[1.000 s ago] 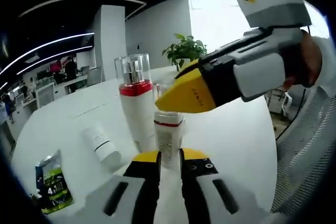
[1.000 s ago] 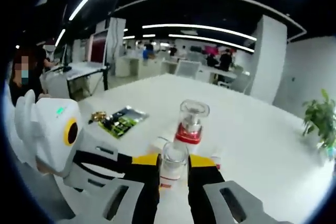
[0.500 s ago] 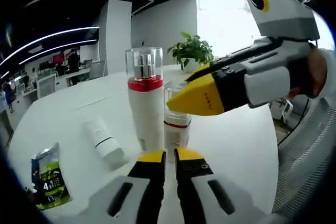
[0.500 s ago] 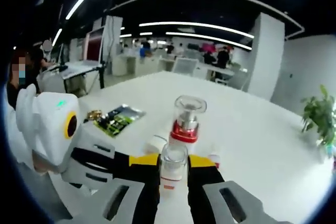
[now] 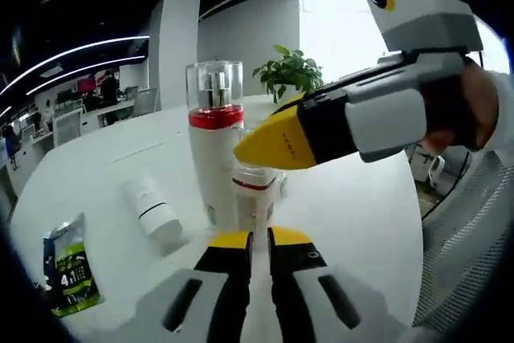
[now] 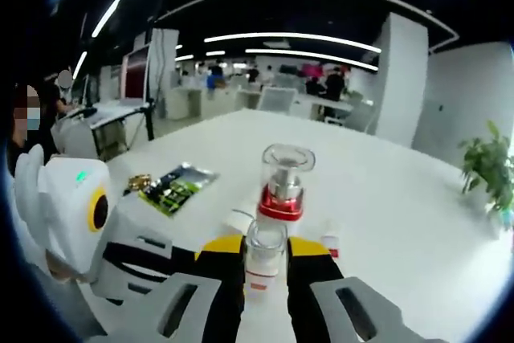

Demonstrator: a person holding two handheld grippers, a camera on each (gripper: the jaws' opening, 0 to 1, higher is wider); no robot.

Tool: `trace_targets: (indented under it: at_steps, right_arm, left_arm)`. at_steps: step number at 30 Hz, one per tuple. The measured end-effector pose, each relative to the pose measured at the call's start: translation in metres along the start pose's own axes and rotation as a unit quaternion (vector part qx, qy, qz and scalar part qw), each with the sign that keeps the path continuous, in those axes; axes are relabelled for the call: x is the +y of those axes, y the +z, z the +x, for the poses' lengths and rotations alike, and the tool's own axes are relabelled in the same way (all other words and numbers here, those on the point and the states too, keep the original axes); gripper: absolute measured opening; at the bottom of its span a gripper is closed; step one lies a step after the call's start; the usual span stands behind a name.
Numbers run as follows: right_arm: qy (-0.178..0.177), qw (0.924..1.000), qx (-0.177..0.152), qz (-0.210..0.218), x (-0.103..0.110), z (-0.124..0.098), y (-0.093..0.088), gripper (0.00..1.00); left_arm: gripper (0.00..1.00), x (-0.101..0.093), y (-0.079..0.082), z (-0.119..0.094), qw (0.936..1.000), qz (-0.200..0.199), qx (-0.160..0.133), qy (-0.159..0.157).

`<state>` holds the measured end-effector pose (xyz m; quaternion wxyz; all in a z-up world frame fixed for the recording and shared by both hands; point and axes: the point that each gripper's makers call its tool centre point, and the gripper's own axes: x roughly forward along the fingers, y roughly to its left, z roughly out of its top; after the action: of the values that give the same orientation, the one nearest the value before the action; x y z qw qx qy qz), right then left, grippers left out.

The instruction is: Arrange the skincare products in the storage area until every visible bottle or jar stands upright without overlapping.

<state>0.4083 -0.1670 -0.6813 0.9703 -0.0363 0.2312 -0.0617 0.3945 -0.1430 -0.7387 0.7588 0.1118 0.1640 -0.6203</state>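
My right gripper (image 6: 265, 253) clamps the small clear-capped bottle (image 6: 263, 256) upright, apparently just beside the tall pump bottle (image 5: 214, 146); left gripper (image 5: 259, 240) nearly closed, empty.

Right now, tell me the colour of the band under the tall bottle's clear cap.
Red band; left gripper view.

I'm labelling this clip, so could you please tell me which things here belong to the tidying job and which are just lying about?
Part of the job:
- tall bottle with red band, upright
- small bottle with clear cap, between the right gripper fingers
- white bottle, lying on its side

Lying about:
- green sachet
- potted plant
- white table
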Motion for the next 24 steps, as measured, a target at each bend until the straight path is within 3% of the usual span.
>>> trace_targets:
  at_steps: [18, 24]
  right_arm:
    - [0.01, 0.9999, -0.008, -0.006, 0.0013, -0.0016, 0.0015, 0.17]
    - [0.036, 0.9993, 0.006, -0.008, 0.0088, -0.0079, -0.0064, 0.22]
  left_arm:
    - [0.04, -0.0021, -0.0032, 0.0011, 1.0, -0.003, 0.005, -0.006]
    - [0.04, 0.0044, -0.0008, 0.0002, 1.0, -0.004, 0.001, 0.002]
